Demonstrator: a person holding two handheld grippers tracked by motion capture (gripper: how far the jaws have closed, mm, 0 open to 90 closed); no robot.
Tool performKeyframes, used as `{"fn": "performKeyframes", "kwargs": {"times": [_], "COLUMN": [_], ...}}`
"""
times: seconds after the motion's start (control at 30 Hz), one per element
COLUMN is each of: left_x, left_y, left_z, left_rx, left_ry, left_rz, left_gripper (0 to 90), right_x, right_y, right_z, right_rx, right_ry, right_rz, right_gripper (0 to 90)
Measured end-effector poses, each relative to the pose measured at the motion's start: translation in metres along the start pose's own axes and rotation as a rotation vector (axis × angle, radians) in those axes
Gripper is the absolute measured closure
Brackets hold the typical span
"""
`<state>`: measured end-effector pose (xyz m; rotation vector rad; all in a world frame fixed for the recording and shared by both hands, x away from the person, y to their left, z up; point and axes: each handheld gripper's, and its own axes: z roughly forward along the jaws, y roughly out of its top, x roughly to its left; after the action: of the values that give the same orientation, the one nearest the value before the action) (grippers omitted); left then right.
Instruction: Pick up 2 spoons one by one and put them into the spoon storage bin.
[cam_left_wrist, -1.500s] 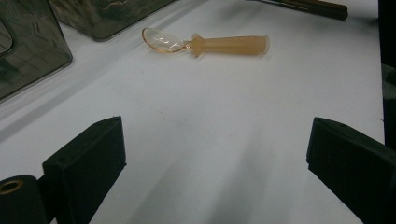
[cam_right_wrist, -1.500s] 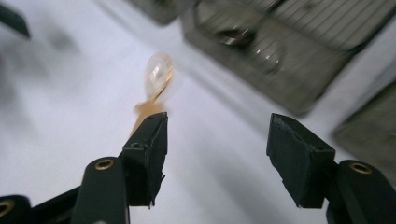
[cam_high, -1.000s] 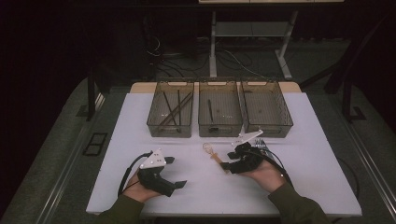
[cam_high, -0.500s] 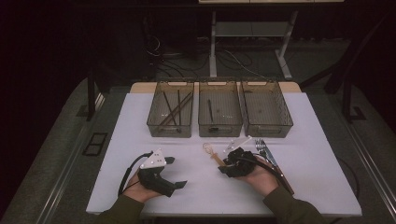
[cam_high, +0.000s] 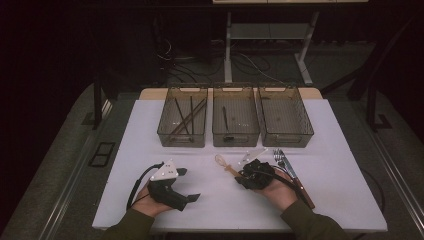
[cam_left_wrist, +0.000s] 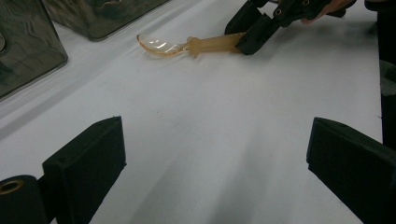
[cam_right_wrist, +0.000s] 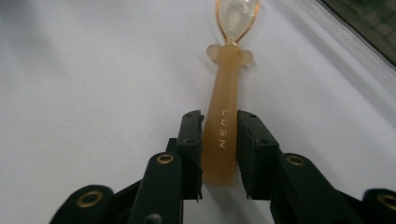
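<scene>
Amber spoon | right gripper jaws just closed on handle | left gripper jaws wide

A: The high view is dim; the room around the white table sinks to near black, and the table top takes soft light from above.

B: Shadows there are faint. In the right gripper view the spoon handle is sharp, its bowl washed out and blurry.

A: The left gripper view is brighter, with mild glare on the spoon's bowl and soft-edged near jaws.
</scene>
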<state>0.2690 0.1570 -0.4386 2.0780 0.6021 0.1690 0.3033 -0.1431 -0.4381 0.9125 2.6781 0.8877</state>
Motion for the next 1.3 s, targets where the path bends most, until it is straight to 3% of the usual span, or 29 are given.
{"fn": "performKeyframes", "kwargs": {"times": [0.9,1.3], "left_x": [-0.001,0.000], "left_y": [0.000,0.000], "left_z": [0.000,0.000], "left_rx": [0.000,0.000], "left_ry": [-0.007,-0.008], "left_rz": [0.003,0.002], "left_gripper": [4.0,3.9], "right_x": [-0.012,-0.025], "right_y": [0.001,0.006], "right_z": [-0.010,-0.030], "right_rx": [-0.013,-0.070], "right_ry": [0.031,0.042], "right_rz": [-0.001,0.023], "right_gripper": [74.1,74.1]}}
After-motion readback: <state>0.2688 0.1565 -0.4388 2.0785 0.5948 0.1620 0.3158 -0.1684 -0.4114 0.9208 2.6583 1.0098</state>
